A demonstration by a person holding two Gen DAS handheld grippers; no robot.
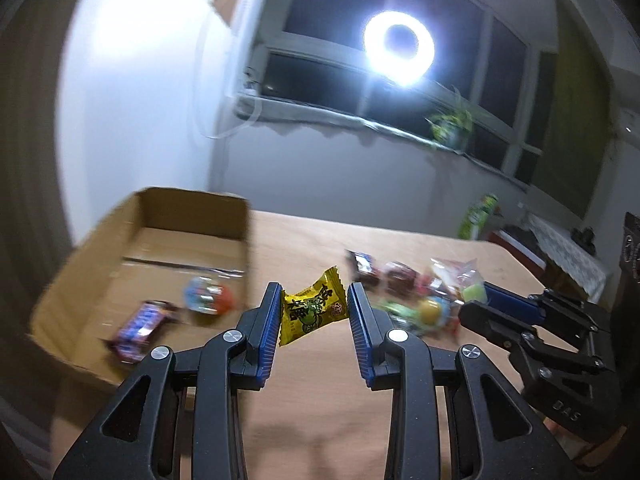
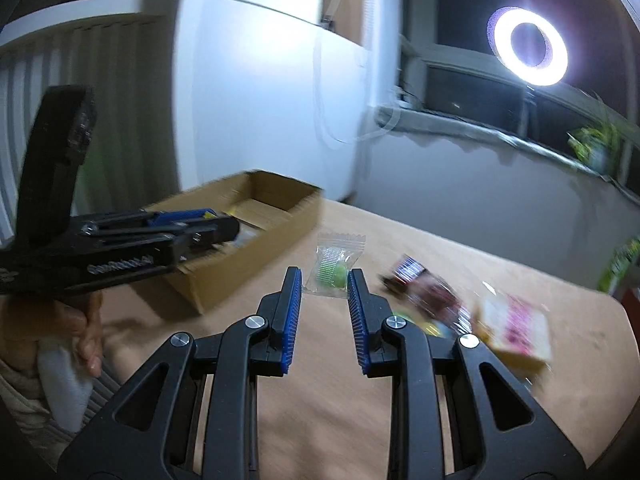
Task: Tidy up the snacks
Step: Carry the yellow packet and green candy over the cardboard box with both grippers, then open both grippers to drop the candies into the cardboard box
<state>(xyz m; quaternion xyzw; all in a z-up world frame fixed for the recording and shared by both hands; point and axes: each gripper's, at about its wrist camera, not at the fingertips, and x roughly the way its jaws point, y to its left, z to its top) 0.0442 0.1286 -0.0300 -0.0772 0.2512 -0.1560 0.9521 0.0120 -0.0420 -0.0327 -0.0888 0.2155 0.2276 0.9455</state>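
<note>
In the left wrist view, the left tool (image 1: 314,304) sat at lower centre, pinching a yellow candy wrapper (image 1: 312,306) between its blue pads. To the left of it lay an open cardboard box (image 1: 192,208) on the wooden counter (image 1: 320,400), with a dark purple snack bar (image 1: 140,326) and a blurred round sweet (image 1: 208,294) on its floor. A loose pile of snacks (image 1: 408,284) lay on the counter right of centre, and the right tool (image 1: 476,300) reached in from the right edge.

In the right wrist view, the right tool (image 2: 325,284) pinched a clear packet with a green sweet (image 2: 334,266) at centre frame. The left tool (image 2: 216,220) stretched in from the left over the box (image 2: 248,256), gripped by a person's hand (image 2: 80,332). More snacks (image 2: 472,312) lay blurred at the right. A ring light (image 2: 530,46) glowed at upper right.
</note>
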